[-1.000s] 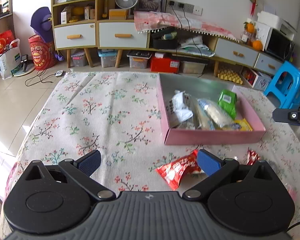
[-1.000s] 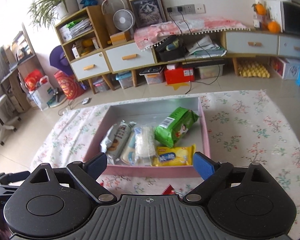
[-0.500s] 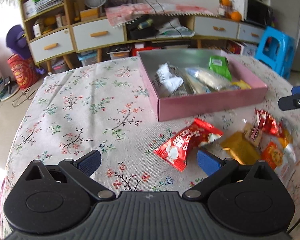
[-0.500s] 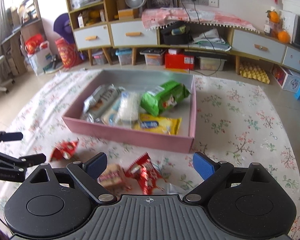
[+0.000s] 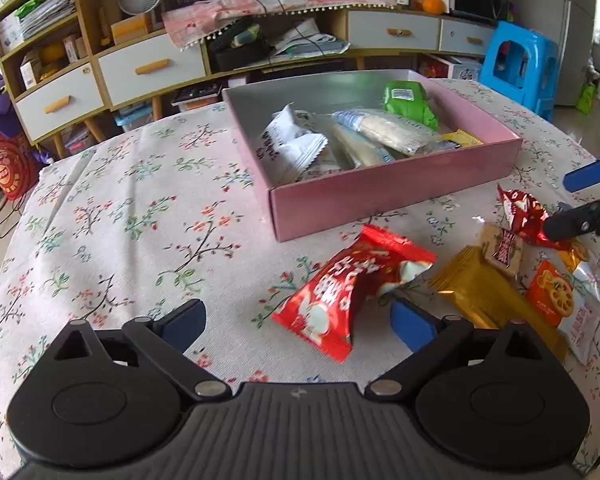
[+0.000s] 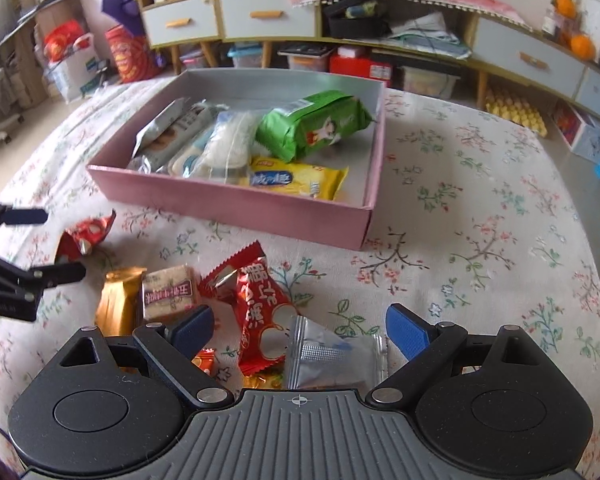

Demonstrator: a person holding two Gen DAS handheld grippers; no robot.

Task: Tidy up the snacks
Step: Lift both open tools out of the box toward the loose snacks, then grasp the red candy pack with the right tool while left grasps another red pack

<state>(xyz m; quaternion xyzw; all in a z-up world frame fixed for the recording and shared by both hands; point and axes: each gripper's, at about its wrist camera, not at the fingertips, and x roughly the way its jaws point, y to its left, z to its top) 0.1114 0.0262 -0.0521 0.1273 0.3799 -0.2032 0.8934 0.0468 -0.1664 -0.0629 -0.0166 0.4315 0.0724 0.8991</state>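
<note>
The pink box (image 5: 384, 196) sits on the floral tablecloth (image 5: 120, 216), ahead of both pairs of fingers. Inside it, packets lie side by side: a white wrapper (image 5: 290, 146) at the left end, two pale long packets (image 5: 384, 136) in the middle, a green pack (image 5: 410, 102) towards the far right corner, and a yellow packet (image 6: 296, 180) against the near wall. The far part of its grey floor is bare.

Loose snacks lie on the cloth just short of the box's near wall. A large red packet (image 5: 354, 290) lies between the left gripper's (image 5: 298, 320) blue pads, nearer the right pad (image 5: 412, 324), untouched. Beyond that pad are a gold packet (image 5: 480, 292), a small beige square biscuit (image 5: 502, 250) resting on it, an orange cracker pack (image 5: 550, 294), and a crinkled red candy wrapper (image 5: 520, 210).

The left gripper is held low over the cloth, its fingers spread wide and holding nothing. The right gripper (image 6: 300, 330) also hovers low with fingers wide apart; between them lie a red packet with white characters (image 6: 260, 312) and a silver sachet (image 6: 328, 356). From the left wrist view its tips (image 5: 584, 196) show at the right edge, beside the red candy wrapper.
</note>
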